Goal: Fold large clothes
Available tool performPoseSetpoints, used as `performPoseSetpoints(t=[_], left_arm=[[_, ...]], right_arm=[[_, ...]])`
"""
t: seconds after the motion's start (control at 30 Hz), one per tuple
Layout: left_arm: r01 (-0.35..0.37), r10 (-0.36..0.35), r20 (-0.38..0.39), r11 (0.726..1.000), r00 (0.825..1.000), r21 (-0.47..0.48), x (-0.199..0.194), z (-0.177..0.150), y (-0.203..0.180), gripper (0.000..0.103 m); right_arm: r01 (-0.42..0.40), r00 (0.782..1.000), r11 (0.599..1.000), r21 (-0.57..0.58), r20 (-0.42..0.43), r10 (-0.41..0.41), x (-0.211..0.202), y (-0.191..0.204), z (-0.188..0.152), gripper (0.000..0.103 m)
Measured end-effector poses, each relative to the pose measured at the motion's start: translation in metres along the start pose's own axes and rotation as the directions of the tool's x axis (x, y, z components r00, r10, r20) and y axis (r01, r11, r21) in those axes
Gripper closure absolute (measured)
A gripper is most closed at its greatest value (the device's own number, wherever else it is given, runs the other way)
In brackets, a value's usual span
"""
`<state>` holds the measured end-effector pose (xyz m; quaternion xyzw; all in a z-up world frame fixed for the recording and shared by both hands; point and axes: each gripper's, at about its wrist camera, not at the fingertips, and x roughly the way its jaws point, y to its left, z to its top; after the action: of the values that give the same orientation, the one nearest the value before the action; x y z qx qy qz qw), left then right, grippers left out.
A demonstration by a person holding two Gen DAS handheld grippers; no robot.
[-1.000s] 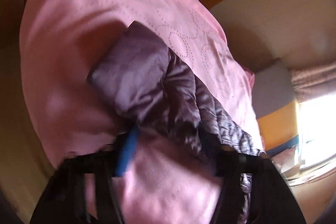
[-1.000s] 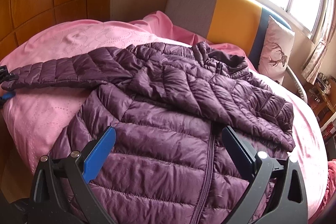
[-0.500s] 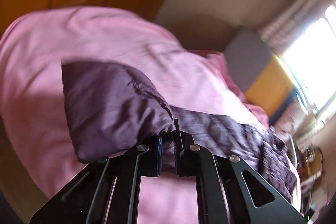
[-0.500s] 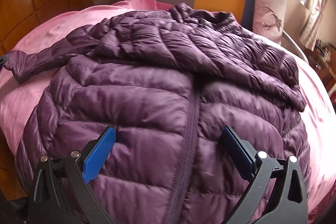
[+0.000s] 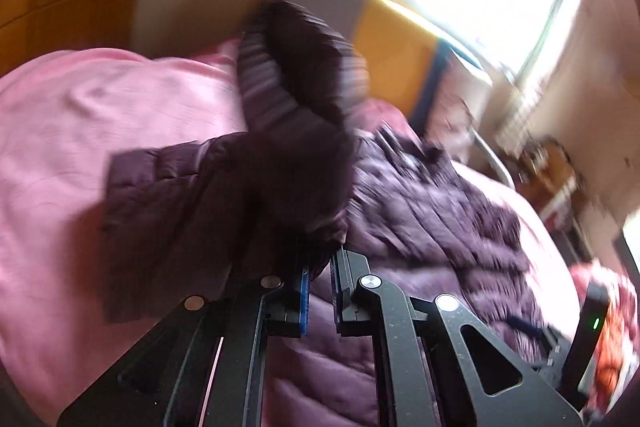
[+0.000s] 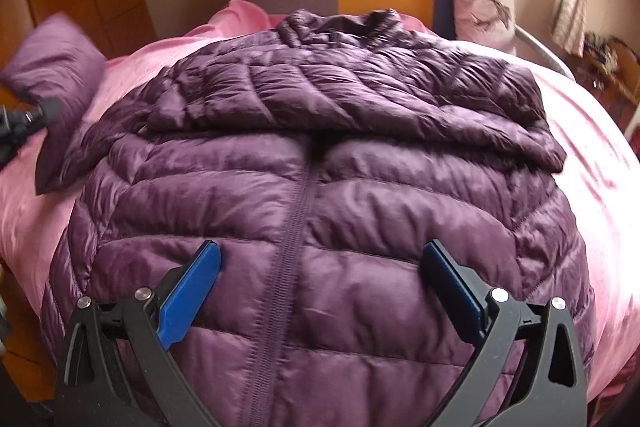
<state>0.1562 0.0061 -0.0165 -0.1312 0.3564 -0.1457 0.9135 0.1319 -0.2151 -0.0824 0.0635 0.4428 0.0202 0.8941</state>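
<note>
Left wrist view motion-blurred; room beyond jacket hard to make out. Purple puffer jacket (image 6: 312,195) lies zipper-up on pink bedspread (image 6: 600,155), hem cut off by frame bottom. Bare bedspread either side of jacket. Left gripper (image 5: 320,275) pinched tight on sleeve (image 5: 224,195), lifted clear of bedspread. Right gripper (image 6: 320,267) spread wide, empty, over jacket's lower front.

The left wrist view is smeared by motion: the room beyond the bed (image 5: 72,131) is unreadable. The sleeve (image 5: 224,187) hides its own cuff at the left gripper (image 5: 320,281). The jacket (image 6: 312,227) hem runs off the right view's bottom edge.
</note>
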Motion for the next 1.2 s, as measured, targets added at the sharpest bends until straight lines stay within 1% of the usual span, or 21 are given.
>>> performPoseSetpoints(t=[0.13,0.2,0.23,0.27,0.3,0.37,0.4,0.43,0.47,0.5,0.53,0.63,0.7,0.77,0.83,0.87,0.9,0.93,1.0,1.1,1.2], left_arm=[[0.019,-0.013,-0.097,0.998,0.995,0.058,0.033,-0.020,-0.027,0.095],[0.015,-0.004,-0.135,0.996,0.991,0.082,0.044,-0.027,-0.036,0.090],[0.001,0.013,-0.152,0.996,0.988,0.094,0.049,-0.032,-0.038,0.085],[-0.001,0.017,-0.156,0.995,0.988,0.101,0.050,-0.034,-0.039,0.079],[0.004,0.012,-0.155,0.994,0.988,0.107,0.049,-0.035,-0.041,0.075],[0.006,0.011,-0.144,0.993,0.990,0.116,0.044,-0.035,-0.042,0.056],[0.010,0.005,-0.135,0.993,0.991,0.115,0.040,-0.036,-0.041,0.050],[0.022,-0.009,-0.123,0.994,0.992,0.106,0.035,-0.037,-0.040,0.031],[0.024,-0.013,-0.108,0.995,0.994,0.096,0.032,-0.038,-0.040,0.024],[0.021,-0.013,-0.096,0.996,0.995,0.092,0.030,-0.038,-0.040,0.024],[0.022,-0.013,-0.098,0.995,0.995,0.094,0.029,-0.038,-0.041,0.024],[0.021,-0.014,-0.081,0.996,0.997,0.083,0.020,-0.037,-0.040,0.024],[0.011,-0.006,-0.072,0.997,0.997,0.072,0.013,-0.038,-0.035,0.024],[-0.016,0.019,-0.063,0.999,0.998,0.052,0.006,-0.041,-0.026,0.024],[-0.061,0.062,-0.066,0.998,0.996,0.030,0.002,-0.045,-0.015,0.024],[-0.084,0.085,-0.069,0.996,0.994,0.018,0.001,-0.046,-0.009,0.024],[-0.114,0.114,-0.071,0.994,0.991,0.005,-0.001,-0.048,-0.003,0.024],[-0.131,0.130,-0.073,0.991,0.989,-0.003,-0.001,-0.049,0.002,0.024],[-0.163,0.161,-0.084,0.986,0.983,-0.020,-0.002,-0.051,0.011,0.024],[-0.198,0.192,-0.107,0.979,0.976,-0.047,0.003,-0.052,0.021,0.024],[-0.219,0.211,-0.118,0.974,0.970,-0.059,0.008,-0.049,0.023,0.024]], right_arm=[[-0.015,1.000,0.998,0.061,-0.005,0.016,-0.001,-0.018,-0.002,0.002],[-0.032,0.999,0.996,0.086,-0.007,0.032,-0.002,-0.024,-0.003,0.002],[-0.044,0.999,0.994,0.096,-0.006,0.045,-0.003,-0.026,-0.002,0.002],[-0.065,0.998,0.992,0.108,-0.003,0.065,-0.005,-0.029,-0.001,0.003],[-0.083,0.997,0.990,0.116,0.000,0.083,-0.006,-0.031,0.000,0.003],[-0.144,0.990,0.979,0.143,0.009,0.144,-0.008,-0.034,0.005,0.007],[-0.189,0.982,0.969,0.162,0.017,0.189,-0.010,-0.035,0.009,0.011],[-0.237,0.971,0.954,0.180,0.025,0.237,-0.011,-0.035,0.013,0.012],[-0.275,0.961,0.941,0.197,0.028,0.275,-0.010,-0.034,0.017,0.015],[-0.322,0.946,0.922,0.216,0.032,0.322,-0.009,-0.032,0.022,0.015],[-0.384,0.921,0.892,0.237,0.037,0.387,-0.007,-0.030,0.028,0.015],[-0.493,0.865,0.834,0.249,0.035,0.501,0.003,-0.012,0.048,0.015],[-0.514,0.851,0.829,0.221,0.009,0.526,0.013,0.007,0.059,0.015],[-0.503,0.854,0.842,0.193,-0.039,0.519,0.028,0.027,0.067,0.016],[-0.491,0.856,0.854,0.169,-0.088,0.510,0.045,0.049,0.071,0.026],[-0.483,0.860,0.861,0.158,-0.103,0.501,0.050,0.056,0.072,0.037],[-0.472,0.865,0.870,0.145,-0.116,0.489,0.055,0.063,0.073,0.052],[-0.462,0.869,0.877,0.133,-0.128,0.477,0.059,0.069,0.075,0.059],[-0.457,0.874,0.883,0.102,-0.134,0.468,0.056,0.080,0.079,0.082],[-0.454,0.886,0.890,0.037,-0.081,0.456,0.032,0.087,0.095,0.091],[-0.462,0.887,0.887,-0.002,0.018,0.462,-0.003,0.081,0.119,0.093]])
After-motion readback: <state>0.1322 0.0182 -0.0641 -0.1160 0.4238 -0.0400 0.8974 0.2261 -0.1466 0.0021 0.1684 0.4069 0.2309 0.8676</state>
